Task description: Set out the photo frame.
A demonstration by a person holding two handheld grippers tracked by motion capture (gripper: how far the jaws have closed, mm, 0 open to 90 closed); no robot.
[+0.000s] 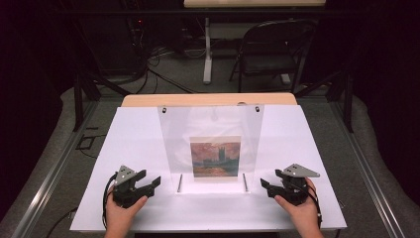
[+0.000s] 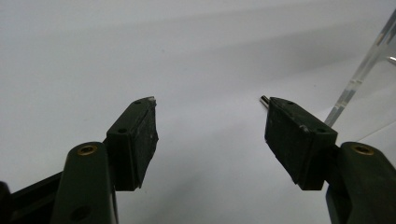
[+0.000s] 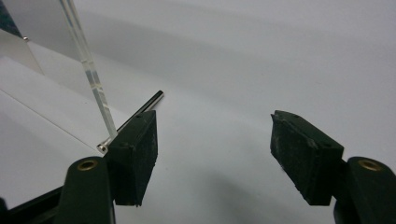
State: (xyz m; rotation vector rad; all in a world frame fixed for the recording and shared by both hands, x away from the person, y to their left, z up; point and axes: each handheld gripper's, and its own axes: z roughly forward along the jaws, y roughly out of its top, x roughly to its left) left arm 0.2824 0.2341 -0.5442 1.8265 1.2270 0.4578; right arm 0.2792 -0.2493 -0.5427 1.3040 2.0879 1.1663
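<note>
Looks like the starting pose: left gripper (image 1: 148, 185) at 7 o'clock and right gripper (image 1: 270, 188) at 5 o'clock of the clear picture stand (image 1: 210, 144) on the tabletop (image 1: 133, 144), fingers wide apart and empty, so next is probably reaching for the stand.

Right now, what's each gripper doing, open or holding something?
Left gripper: open, holding nothing.
Right gripper: open, holding nothing.

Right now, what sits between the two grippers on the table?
In the high view, the clear acrylic frame holding a painting print, with two metal pins at its base.

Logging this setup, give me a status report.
Left tool open, right tool open, both empty. Clear picture stand upright between them. Nothing in the way.
</note>
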